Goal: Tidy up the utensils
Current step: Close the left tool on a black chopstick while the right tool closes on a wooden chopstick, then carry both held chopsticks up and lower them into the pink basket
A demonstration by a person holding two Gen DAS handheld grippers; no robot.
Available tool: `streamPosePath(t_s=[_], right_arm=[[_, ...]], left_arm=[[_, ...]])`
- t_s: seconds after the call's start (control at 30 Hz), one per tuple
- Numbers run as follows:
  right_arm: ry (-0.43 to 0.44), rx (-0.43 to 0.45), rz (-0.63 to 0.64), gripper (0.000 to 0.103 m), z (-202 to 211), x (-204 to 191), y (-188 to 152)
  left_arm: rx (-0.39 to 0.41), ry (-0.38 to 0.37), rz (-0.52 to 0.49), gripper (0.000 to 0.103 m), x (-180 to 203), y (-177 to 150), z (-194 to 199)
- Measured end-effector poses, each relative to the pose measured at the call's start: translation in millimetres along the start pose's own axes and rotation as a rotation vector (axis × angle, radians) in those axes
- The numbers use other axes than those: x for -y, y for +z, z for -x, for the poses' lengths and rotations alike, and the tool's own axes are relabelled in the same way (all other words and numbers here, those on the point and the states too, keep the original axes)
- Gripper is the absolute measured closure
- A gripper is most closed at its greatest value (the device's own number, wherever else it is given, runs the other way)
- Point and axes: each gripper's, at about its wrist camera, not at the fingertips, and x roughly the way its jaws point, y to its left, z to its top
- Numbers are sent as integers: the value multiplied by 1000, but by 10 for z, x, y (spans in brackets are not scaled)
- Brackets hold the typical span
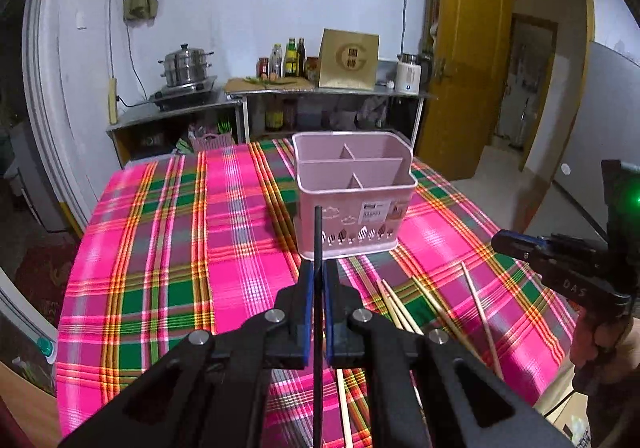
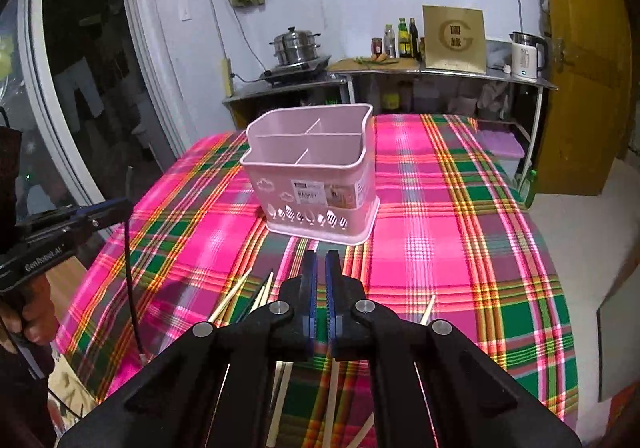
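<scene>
1. The left gripper (image 1: 319, 280) has its blue-padded jaws pinched on a thin black chopstick (image 1: 318, 236), held upright, just short of the pink plastic four-compartment utensil basket (image 1: 352, 200) on the plaid-clothed bench (image 1: 180, 248).
2. The right gripper (image 2: 321, 272) hangs with jaws nearly together, gripping nothing; pale wooden chopsticks (image 2: 236, 294) lie loose below.
3. This looks like the carry-to-basket step. Next: lift over the rim, pick a compartment, release.
</scene>
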Motion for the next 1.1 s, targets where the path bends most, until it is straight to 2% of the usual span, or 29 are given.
streamPosePath(t_s=[0.17,0.43,0.6,0.83,0.97,1.1], right_arm=[[13,-22,7,100,-9,44,-15],[-19,-241,82,88,-777,101,-307],[-20,-319,69,88,-1098,161,-400],[-36,-362,76,88,-1233,152,-350],[-31,-375,91,96,-1251,131,-321],[0,-341,84,96,-1161,100,-260]], left_arm=[[2,4,-1,98,-6,-4,25],[8,12,14,98,-59,5,92],[-1,16,22,98,-97,6,62],[-11,14,27,98,-110,8,12],[-14,13,26,98,-101,19,-7],[-14,12,27,98,-97,25,-3]])
